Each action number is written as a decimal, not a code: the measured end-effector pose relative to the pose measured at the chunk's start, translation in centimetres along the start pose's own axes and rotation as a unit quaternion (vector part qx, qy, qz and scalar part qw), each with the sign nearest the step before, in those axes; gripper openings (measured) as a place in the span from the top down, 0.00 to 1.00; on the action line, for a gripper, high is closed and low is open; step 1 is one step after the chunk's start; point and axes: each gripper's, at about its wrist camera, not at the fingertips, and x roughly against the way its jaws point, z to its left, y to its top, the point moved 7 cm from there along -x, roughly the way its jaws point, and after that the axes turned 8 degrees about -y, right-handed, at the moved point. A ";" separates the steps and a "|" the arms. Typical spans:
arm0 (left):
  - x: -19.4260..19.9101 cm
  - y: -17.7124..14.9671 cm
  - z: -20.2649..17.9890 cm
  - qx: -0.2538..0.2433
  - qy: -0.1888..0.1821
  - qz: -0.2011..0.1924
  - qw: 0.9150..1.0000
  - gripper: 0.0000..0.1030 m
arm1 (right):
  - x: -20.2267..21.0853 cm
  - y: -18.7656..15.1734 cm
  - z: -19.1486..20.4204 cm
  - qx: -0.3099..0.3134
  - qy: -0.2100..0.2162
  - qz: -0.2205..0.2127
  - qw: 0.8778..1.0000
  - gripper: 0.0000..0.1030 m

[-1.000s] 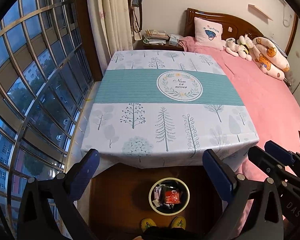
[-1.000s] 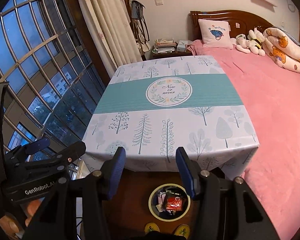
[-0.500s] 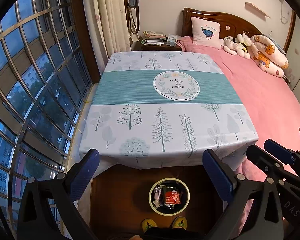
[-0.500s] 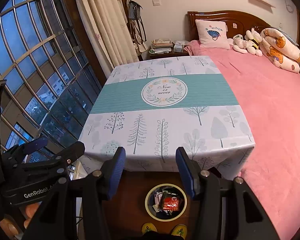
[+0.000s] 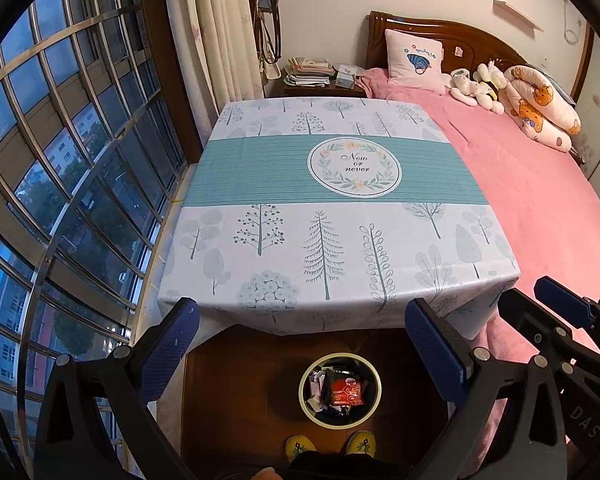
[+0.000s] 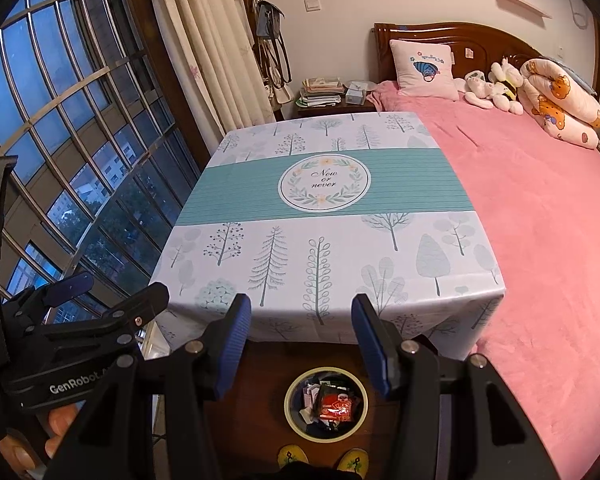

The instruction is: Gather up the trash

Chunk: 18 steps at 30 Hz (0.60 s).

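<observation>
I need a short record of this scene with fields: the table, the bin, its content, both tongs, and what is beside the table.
table: covered with a tree-print tablecloth, no loose items visible on top
bin: round trash bin on the wooden floor, at the near edge of the table
bin content: a red packet on top of mixed wrappers
left tongs: open, holding nothing
right tongs: open, holding nothing
beside the table: pink bed on the right, window on the left

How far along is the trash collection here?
It looks finished: wrappers sit in the bin on the floor, and the tablecloth shows no litter. Both the left gripper and the right gripper are open, holding nothing. No visible trash is left.
</observation>
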 end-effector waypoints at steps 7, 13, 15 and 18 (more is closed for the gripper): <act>-0.1 -0.1 0.0 -0.003 -0.001 0.002 1.000 0.01 | 0.0 0.0 0.0 0.000 -0.001 0.000 1.000 0.49; -0.2 0.0 0.0 -0.006 -0.001 0.001 1.000 0.01 | 0.0 0.1 -0.4 0.001 -0.001 -0.003 1.000 0.49; -0.2 0.0 -0.1 -0.006 0.000 0.001 1.000 0.01 | 0.0 0.1 -0.4 0.001 -0.001 -0.002 1.000 0.49; -0.2 0.1 0.0 -0.008 0.001 0.001 1.000 0.01 | 0.0 0.2 -0.4 0.000 0.000 -0.003 1.000 0.49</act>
